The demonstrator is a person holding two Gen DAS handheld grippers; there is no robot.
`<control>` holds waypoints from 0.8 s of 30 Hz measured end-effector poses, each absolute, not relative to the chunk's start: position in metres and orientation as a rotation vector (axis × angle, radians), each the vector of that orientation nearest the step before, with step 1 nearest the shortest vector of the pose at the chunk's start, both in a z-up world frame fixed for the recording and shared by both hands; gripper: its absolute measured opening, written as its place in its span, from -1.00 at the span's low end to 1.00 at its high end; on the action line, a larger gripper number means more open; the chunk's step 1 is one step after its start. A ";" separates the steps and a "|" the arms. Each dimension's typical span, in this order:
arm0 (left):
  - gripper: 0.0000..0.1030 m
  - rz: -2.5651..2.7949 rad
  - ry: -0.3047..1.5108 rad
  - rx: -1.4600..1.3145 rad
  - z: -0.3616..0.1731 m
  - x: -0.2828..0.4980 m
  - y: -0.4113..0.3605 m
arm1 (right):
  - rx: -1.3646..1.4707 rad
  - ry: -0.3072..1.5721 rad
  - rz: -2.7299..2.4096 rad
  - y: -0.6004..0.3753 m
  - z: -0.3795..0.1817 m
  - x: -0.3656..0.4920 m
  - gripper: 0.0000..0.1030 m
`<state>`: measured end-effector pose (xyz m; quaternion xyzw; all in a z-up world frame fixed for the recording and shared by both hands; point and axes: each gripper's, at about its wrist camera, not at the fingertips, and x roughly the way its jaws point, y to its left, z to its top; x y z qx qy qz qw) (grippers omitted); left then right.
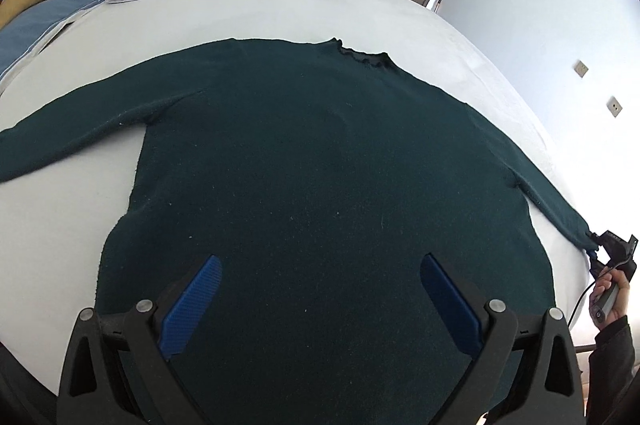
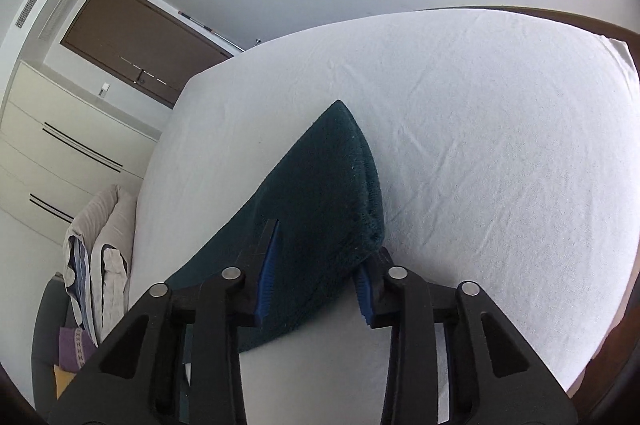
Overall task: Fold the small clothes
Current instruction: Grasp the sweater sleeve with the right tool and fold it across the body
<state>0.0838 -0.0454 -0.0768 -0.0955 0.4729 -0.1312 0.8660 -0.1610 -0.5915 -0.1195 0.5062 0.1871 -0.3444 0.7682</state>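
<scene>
Here, right claw (image 2: 316, 265) pinching sweater sleeve (image 2: 320, 185)

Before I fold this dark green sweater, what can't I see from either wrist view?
- Dark green sweater: its hem, left wrist view, hidden behind the left gripper.
- Its far sleeve end, same view, cut off at the left edge.
- Sleeve cuff, right wrist view: the right gripper frame hides the pads' contact with it.
</scene>
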 end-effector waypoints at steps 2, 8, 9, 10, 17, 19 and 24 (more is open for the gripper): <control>0.84 -0.292 0.981 -0.245 -0.075 0.086 -0.038 | 1.074 0.425 -0.767 -0.586 -0.108 -0.141 -0.82; 0.72 -0.353 0.990 -0.382 -0.076 0.101 -0.021 | 0.856 0.469 -0.663 -0.545 -0.051 -0.057 -0.86; 0.72 -0.363 0.988 -0.398 -0.076 0.103 -0.019 | 0.808 0.482 -0.620 -0.533 -0.041 -0.036 -0.86; 0.72 -0.372 0.986 -0.410 -0.076 0.106 -0.018 | 0.757 0.499 -0.570 -0.518 -0.032 -0.012 -0.86; 0.72 -0.412 0.969 -0.519 -0.079 0.132 -0.010 | 0.465 0.649 -0.215 -0.374 -0.008 0.161 -0.87; 0.72 -0.423 0.969 -0.548 -0.080 0.141 -0.008 | 0.413 0.699 -0.157 -0.331 -0.020 0.206 -0.87; 0.75 -0.458 0.986 -0.608 -0.087 0.165 -0.011 | 0.381 0.912 -0.038 -0.244 -0.094 0.256 -0.82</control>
